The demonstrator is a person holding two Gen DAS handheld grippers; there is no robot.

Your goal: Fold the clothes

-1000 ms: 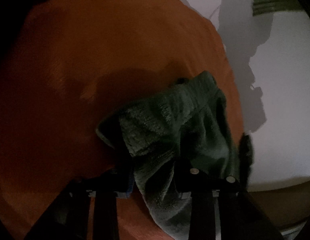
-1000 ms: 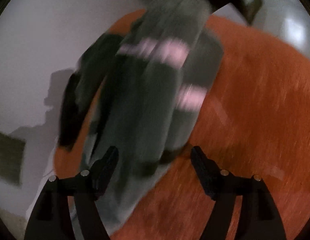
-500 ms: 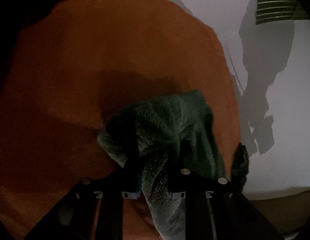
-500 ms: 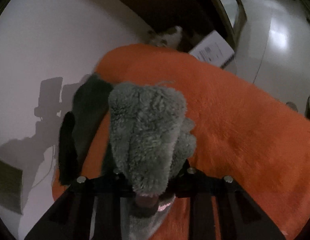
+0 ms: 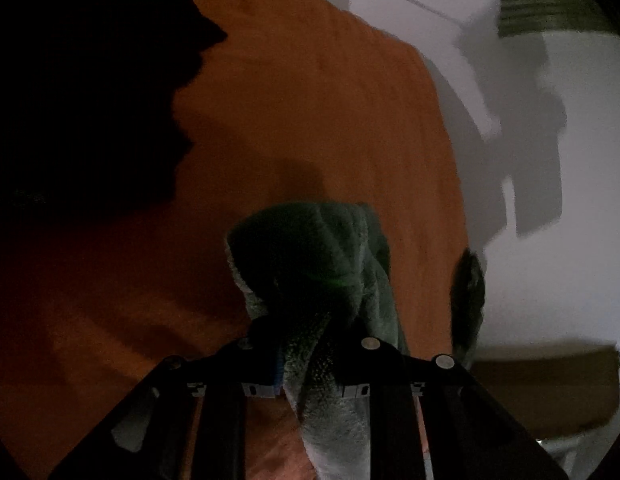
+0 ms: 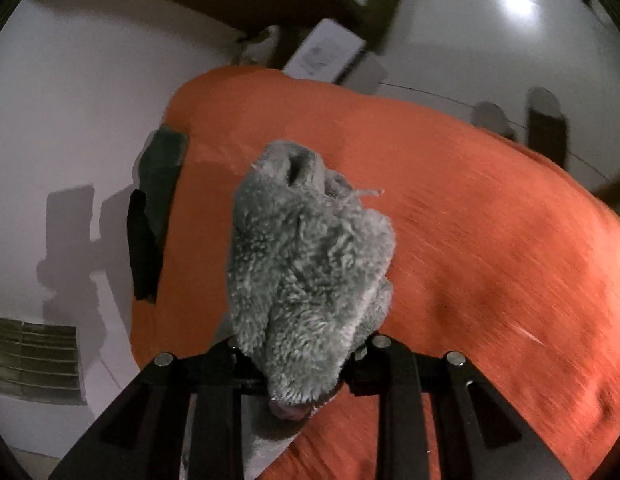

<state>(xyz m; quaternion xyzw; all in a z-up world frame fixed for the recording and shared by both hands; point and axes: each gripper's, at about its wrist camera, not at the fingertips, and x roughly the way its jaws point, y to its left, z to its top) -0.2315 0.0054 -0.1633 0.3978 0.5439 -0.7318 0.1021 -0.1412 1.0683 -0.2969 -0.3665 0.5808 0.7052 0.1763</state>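
An orange blanket (image 6: 490, 240) covers the bed and fills most of both views; its left edge runs beside the pale floor (image 6: 69, 100), where a floor vent (image 6: 33, 360) sits well apart from the bed. Along that left edge a dark garment (image 6: 149, 216) lies half on the blanket and half hanging over the side; whether it is folded cannot be told. The task's thing is a fuzzy grey garment (image 6: 305, 264), lifted clear above the blanket and pinched at two places. The right gripper (image 6: 301, 372) has its jaws closed tight on a thick bunch of the fleece, which bulges up in front of the camera. The left gripper (image 5: 310, 356), seen in deep shadow, is likewise clamped on a bunch of the same grey garment (image 5: 322, 264), with a tail of cloth hanging down between the fingers. The cloth is gathered, not spread, so this looks like a carry or a shake-out toward laying it flat, though it could as well be a folded bundle being lifted away. To do this well, both grips should hold firm, the two ends kept level and drawn apart just enough to take out slack, and the cloth lowered onto the middle of the blanket, clear of the left edge so nothing slides off.
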